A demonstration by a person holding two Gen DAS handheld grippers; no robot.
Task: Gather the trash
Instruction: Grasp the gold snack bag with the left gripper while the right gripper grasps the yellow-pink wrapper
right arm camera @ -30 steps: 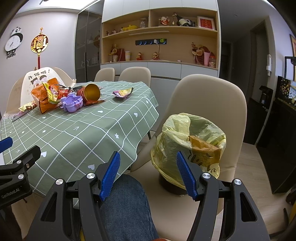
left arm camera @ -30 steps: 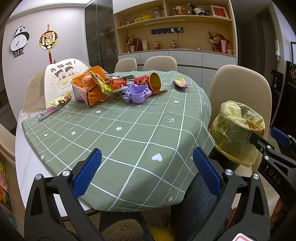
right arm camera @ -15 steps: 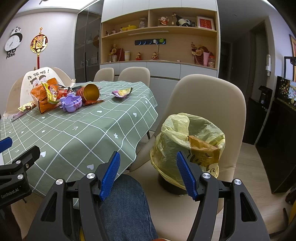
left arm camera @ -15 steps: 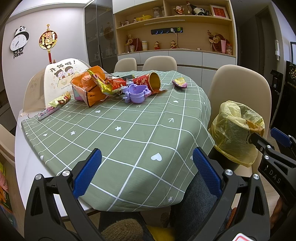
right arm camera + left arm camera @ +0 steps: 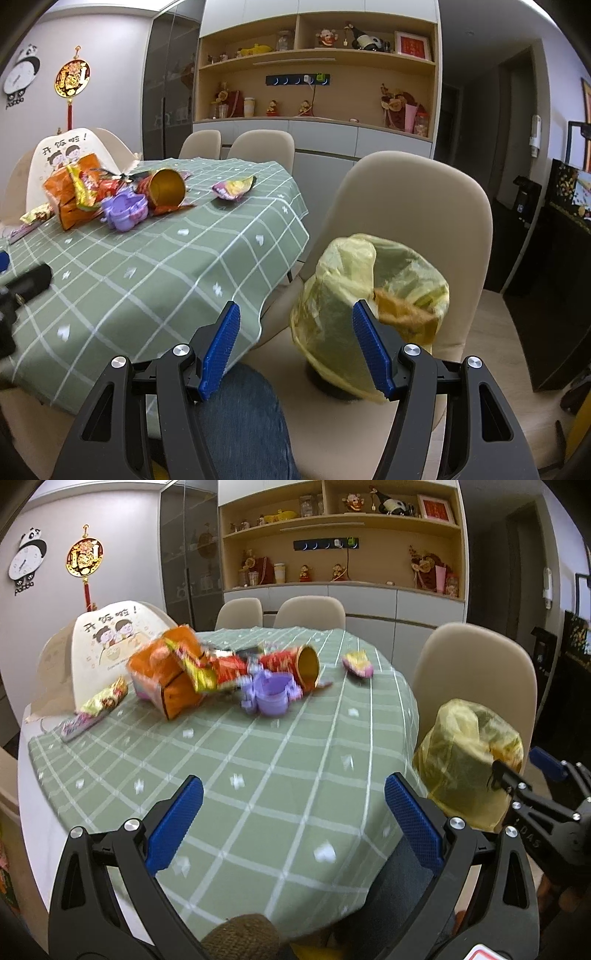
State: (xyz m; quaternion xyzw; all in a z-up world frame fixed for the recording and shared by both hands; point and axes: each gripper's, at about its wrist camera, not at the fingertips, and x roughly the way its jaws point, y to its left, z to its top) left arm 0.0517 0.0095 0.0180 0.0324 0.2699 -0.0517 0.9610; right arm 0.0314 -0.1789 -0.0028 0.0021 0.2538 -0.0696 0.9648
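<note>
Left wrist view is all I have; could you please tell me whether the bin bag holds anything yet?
Observer: Yes. The bag gapes open, and an orange wrapper lies inside near its rim.
Operator: Thank you. Is the right tool open or shut?
Observer: The right tool is open and empty, and it points at the near side of the bag.

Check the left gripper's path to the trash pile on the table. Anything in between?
Nothing visible. The left gripper is open and empty over the near table edge; only bare green tablecloth lies between it and the trash pile at the far side.
</note>
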